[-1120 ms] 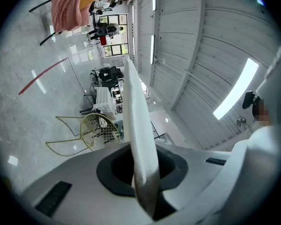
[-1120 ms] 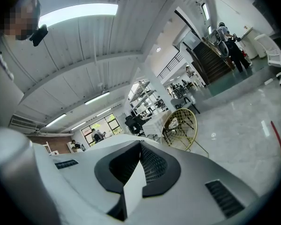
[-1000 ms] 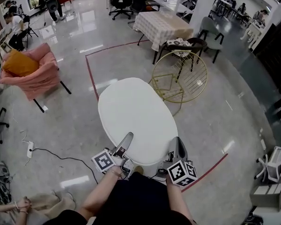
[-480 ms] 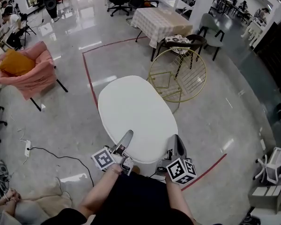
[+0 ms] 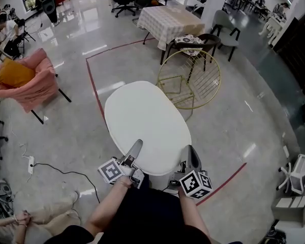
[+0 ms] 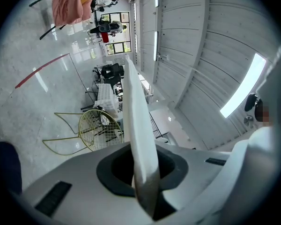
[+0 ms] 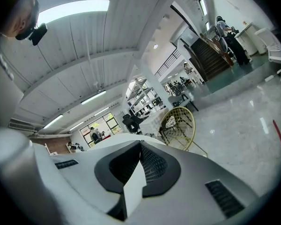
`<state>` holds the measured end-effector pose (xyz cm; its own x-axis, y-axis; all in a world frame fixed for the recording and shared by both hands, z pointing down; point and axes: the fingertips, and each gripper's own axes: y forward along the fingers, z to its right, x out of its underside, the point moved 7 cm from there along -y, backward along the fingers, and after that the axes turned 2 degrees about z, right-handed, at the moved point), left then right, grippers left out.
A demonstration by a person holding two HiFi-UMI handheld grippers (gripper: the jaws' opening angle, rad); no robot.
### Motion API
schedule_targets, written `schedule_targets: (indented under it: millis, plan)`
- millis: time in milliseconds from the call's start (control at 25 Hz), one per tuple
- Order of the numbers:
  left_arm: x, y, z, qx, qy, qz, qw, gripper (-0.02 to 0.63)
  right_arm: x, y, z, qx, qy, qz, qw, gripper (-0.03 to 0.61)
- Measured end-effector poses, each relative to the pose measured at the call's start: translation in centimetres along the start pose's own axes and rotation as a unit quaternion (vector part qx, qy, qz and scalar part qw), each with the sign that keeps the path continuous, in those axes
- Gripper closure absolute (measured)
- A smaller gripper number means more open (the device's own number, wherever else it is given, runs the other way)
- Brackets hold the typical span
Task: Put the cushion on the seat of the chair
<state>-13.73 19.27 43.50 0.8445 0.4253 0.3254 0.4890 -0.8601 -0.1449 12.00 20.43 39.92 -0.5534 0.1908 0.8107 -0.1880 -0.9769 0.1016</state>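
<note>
A large white oval cushion [image 5: 145,123] is carried flat in front of me in the head view, held at its near edge by both grippers. My left gripper [image 5: 135,149] is shut on its near left edge. My right gripper [image 5: 190,155] is shut on its near right edge. In the left gripper view the cushion [image 6: 136,125] runs as a thin white edge out of the left gripper [image 6: 141,175]. A white corner of the cushion [image 7: 133,191] sits pinched in the right gripper [image 7: 139,170]. The round gold wire chair [image 5: 189,80] stands on the floor just beyond the cushion, to the right; the chair [image 7: 178,125] also shows ahead.
A pink armchair [image 5: 30,88] with an orange cushion stands far left. Behind the gold chair are a dark chair [image 5: 198,42] and a cloth-covered table [image 5: 168,19]. Red tape [image 5: 94,85] marks the floor. A cable and power strip [image 5: 33,161] lie near left.
The floor and furniture have slid slightly in the head view as I move forward with the cushion. Both grippers keep the same hold on it.
</note>
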Motion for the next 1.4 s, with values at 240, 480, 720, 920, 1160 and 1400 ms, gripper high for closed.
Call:
schedule_targets:
  millis: [240, 480, 720, 920, 1160, 1400]
  plan:
    - [-0.2, 1.0, -0.5, -0.002, -0.009, -0.001, 1.0, 0.554, -0.4, 0.6, 0.5, 0.006, 0.004, 0.007, 1.0, 0.572]
    - [0.0, 3.1, -2.0, -0.015, -0.025, -0.011, 0.9995, 0.554, -0.6, 2.2, 1.7, 0.015, 0.01, 0.005, 1.0, 0.572]
    - [-1.7, 6.9, -3.0, -0.012, -0.018, -0.018, 0.9996, 0.554, -1.5, 6.2, 2.5, 0.025, 0.016, 0.005, 1.0, 0.572]
    - [-3.4, 10.7, -3.9, -0.013, -0.02, -0.023, 0.9994, 0.554, -2.5, 9.8, 2.9, 0.029, 0.013, 0.004, 0.999, 0.572]
    - [-5.0, 15.2, -5.2, -0.017, -0.034, -0.038, 0.9986, 0.552, -3.6, 14.2, 3.4, 0.04, 0.016, 0.001, 0.999, 0.572]
    - [-7.0, 19.0, -6.8, -0.02, -0.034, -0.055, 0.9977, 0.554, -4.0, 18.3, 3.6, 0.052, 0.018, 0.001, 0.998, 0.572]
